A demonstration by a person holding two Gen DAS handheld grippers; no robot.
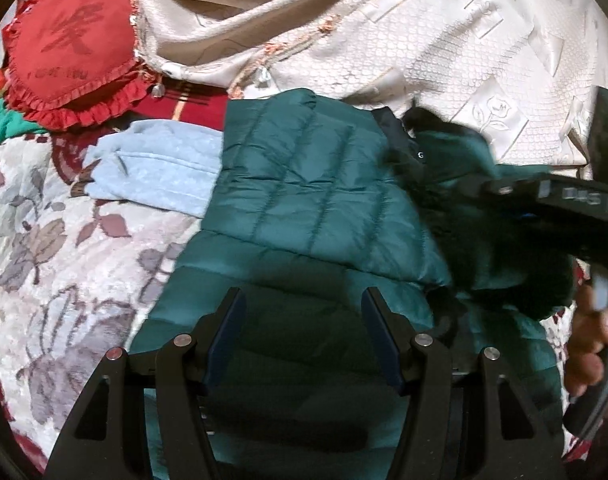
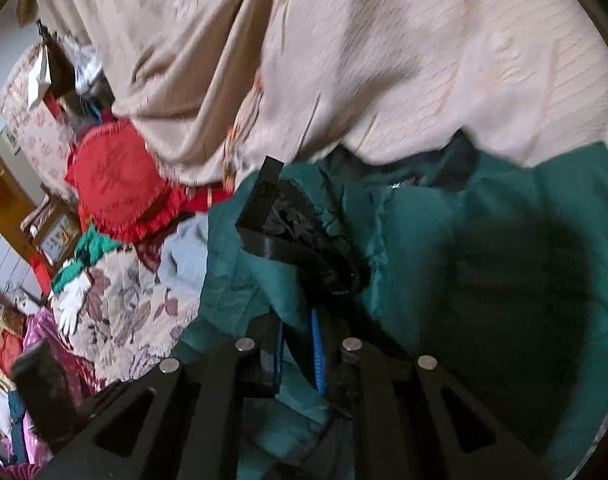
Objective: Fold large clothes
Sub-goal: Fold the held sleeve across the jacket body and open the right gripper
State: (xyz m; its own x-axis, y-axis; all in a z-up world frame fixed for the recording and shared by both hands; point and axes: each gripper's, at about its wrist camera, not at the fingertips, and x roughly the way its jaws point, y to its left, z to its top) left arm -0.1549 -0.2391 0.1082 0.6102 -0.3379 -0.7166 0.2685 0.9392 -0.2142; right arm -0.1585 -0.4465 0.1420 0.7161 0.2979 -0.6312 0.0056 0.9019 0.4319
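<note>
A dark green quilted puffer jacket lies on the bed with one part folded over the rest. My left gripper is open and empty, just above the jacket's near part. My right gripper is shut on a fold of the green jacket, with fabric and its dark fur trim bunched between the blue pads. The right gripper also shows in the left wrist view at the right, over the jacket's fur-trimmed part.
A floral bedspread covers the bed. A light blue garment lies left of the jacket. A red heart-shaped ruffled cushion sits at the back left. A cream quilted cover lies behind.
</note>
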